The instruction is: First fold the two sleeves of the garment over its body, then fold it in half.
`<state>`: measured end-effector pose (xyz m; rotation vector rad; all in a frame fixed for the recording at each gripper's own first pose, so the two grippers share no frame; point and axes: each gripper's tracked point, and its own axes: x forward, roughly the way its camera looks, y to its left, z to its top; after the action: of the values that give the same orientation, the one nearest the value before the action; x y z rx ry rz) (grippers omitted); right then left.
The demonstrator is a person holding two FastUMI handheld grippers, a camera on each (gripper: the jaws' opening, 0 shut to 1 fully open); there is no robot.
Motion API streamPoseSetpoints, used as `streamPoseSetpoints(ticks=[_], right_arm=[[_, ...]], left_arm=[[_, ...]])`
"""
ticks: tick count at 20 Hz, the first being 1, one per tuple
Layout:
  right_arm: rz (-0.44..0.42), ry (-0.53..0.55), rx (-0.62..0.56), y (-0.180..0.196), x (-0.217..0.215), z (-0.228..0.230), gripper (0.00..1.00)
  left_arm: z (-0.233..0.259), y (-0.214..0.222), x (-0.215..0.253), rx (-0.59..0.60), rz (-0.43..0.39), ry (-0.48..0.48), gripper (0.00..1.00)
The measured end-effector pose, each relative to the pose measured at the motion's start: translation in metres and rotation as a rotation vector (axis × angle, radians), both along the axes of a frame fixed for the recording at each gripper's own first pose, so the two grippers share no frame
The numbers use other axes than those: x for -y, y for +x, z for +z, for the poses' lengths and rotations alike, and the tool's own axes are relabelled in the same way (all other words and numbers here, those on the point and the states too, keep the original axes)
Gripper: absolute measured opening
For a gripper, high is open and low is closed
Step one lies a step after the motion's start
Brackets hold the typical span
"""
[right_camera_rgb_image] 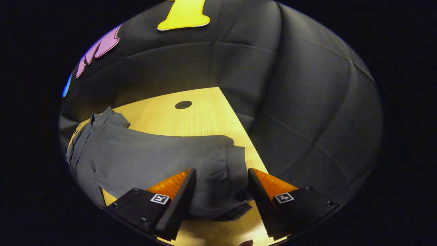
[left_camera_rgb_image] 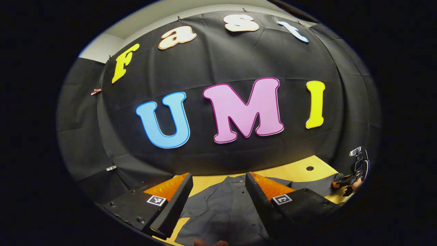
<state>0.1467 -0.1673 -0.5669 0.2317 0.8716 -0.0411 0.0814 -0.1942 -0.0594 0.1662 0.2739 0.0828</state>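
Both tools gape: the left tool [left_camera_rgb_image: 218, 201] above the grey shirt [left_camera_rgb_image: 225, 208], the right tool [right_camera_rgb_image: 222, 201] straddling its sleeve cuff [right_camera_rgb_image: 235, 177] on the counter [right_camera_rgb_image: 201, 119].

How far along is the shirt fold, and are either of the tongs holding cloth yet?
Nothing looks folded yet: the grey shirt lies spread on the wooden table, its sleeve stretched out sideways rather than over the body. In hand: the right tongs are open, straddling the sleeve cuff, not closed. The left tongs are open above the shirt's body. Left: both sleeve folds, then the halving.
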Motion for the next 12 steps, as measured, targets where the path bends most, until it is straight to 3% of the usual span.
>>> streamPoseSetpoints(ticks=[2, 5, 6, 12], right_arm=[[0.018, 0.015, 0.0, 0.003, -0.007, 0.0, 0.74], [-0.005, 0.028, -0.049, -0.002, -0.009, 0.001, 0.14], [-0.012, 0.023, -0.054, -0.004, -0.01, 0.006, 0.09], [-0.035, -0.051, 0.081, -0.005, -0.011, 0.089, 0.09]], left_arm=[[-0.002, -0.004, -0.005, -0.002, 0.009, -0.02, 0.98], [0.003, -0.009, -0.02, 0.017, 0.027, -0.034, 0.97], [0.004, -0.011, -0.026, 0.027, 0.03, -0.035, 0.97], [0.009, -0.034, -0.081, 0.058, 0.031, -0.05, 0.97]])
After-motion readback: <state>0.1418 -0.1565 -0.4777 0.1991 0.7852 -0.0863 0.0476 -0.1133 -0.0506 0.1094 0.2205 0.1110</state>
